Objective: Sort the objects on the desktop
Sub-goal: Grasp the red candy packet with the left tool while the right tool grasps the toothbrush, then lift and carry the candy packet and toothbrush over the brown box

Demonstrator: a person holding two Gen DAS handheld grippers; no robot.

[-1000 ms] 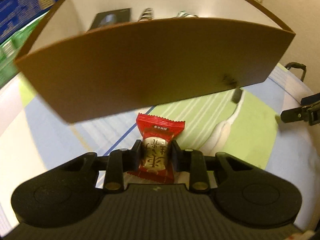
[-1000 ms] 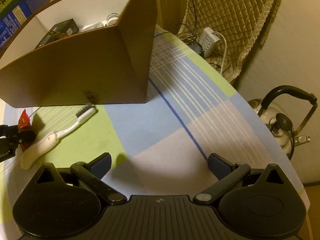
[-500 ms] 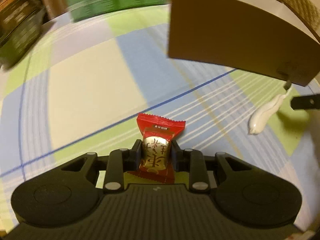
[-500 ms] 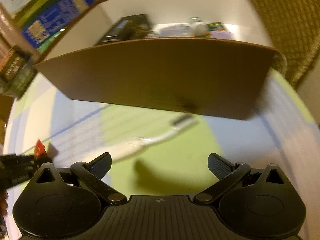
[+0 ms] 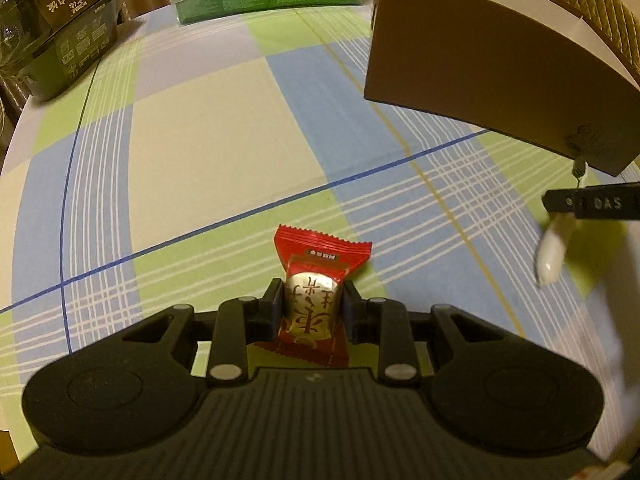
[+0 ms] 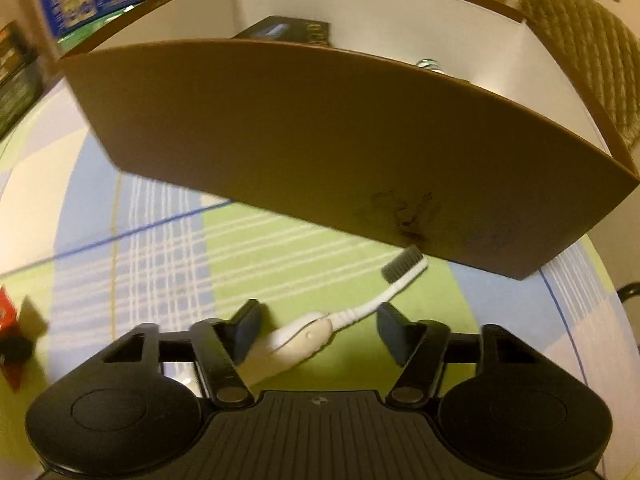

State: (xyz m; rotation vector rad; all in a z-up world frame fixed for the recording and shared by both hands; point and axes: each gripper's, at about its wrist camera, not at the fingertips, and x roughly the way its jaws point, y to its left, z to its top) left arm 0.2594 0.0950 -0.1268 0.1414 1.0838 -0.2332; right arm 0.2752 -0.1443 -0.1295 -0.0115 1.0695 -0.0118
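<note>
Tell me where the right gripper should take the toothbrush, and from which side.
Grip the toothbrush on its thick cream handle, not the thin neck or the bristle head lying near the brown box. It lies flat on the tablecloth, so come from above, fingers across its width. The right gripper is open, already straddling the handle; closing there looks workable.

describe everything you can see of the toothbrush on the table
The toothbrush is white with dark bristles and a thicker cream grip at its lower end. It looks like plastic. It lies flat on the green patch of the checked tablecloth, head pointing toward the brown box and close to its wall. The right gripper has its jaws open on either side of the handle, not yet closed on it.
</note>
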